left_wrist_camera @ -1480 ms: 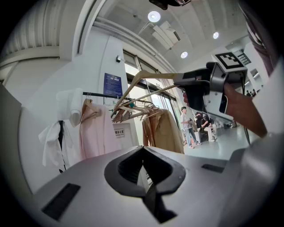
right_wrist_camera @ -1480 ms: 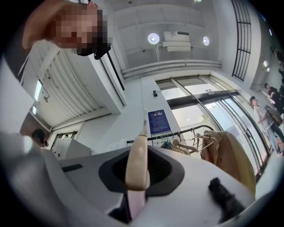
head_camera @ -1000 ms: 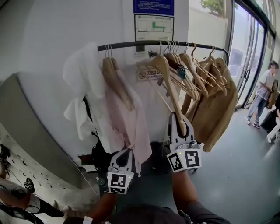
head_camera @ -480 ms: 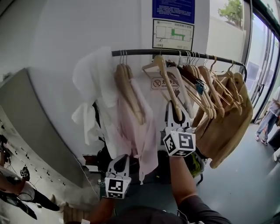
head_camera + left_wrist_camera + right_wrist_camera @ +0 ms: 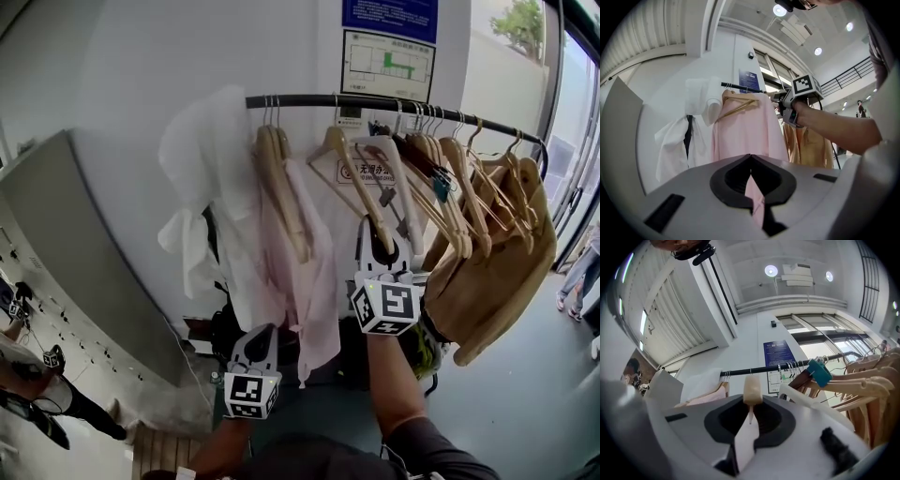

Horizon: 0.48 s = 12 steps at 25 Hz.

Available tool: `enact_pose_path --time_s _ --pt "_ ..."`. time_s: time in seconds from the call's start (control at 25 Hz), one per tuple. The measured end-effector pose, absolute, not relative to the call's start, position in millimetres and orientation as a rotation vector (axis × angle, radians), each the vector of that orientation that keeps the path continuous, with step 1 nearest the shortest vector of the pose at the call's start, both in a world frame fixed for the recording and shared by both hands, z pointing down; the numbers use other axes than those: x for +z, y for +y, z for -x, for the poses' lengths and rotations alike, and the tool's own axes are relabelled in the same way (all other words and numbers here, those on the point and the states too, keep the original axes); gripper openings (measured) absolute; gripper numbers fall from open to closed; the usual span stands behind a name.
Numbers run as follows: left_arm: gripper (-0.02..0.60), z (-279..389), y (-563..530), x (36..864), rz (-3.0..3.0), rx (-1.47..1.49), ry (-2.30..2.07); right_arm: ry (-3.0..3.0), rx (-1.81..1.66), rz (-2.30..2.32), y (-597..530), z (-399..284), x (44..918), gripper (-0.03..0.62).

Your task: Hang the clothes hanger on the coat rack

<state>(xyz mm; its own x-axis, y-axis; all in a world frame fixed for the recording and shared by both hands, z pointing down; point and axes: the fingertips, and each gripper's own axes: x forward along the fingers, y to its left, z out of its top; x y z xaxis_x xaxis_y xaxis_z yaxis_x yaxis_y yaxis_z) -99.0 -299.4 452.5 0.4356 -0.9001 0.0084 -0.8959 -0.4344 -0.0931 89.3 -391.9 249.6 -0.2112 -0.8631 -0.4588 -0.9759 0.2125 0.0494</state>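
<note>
A black rack rail (image 5: 309, 99) runs across the wall at the top. My right gripper (image 5: 382, 251) is shut on the lower arm end of a bare wooden hanger (image 5: 361, 192), whose wire hook reaches up to the rail between the pink garment (image 5: 300, 281) and the bunch of hangers. In the right gripper view the hanger end (image 5: 752, 390) sits between the jaws, below the rail (image 5: 759, 370). My left gripper (image 5: 265, 330) hangs lower, by the pink garment's hem. Its jaw tips meet (image 5: 750, 159), and pink cloth (image 5: 747, 131) shows behind them.
A white garment (image 5: 202, 169) hangs at the rail's left end. Several wooden hangers, one with a teal clip (image 5: 441, 185), and a tan coat (image 5: 497, 272) crowd the right end. A grey panel (image 5: 84, 253) stands at the left, glass doors (image 5: 572, 150) at the right.
My right gripper has carried the hanger left along the rail, away from the hanger bunch and toward the pink garment. The left gripper shifted slightly and stays shut.
</note>
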Motion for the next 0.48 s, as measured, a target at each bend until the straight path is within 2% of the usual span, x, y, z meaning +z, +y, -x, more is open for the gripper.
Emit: enact_pose_path --time_s 0.48 --pt "0.009 79 -293 459 2.638 -0.071 1.636 2.294 0.463 1.727 -392 -88 267 0.046"
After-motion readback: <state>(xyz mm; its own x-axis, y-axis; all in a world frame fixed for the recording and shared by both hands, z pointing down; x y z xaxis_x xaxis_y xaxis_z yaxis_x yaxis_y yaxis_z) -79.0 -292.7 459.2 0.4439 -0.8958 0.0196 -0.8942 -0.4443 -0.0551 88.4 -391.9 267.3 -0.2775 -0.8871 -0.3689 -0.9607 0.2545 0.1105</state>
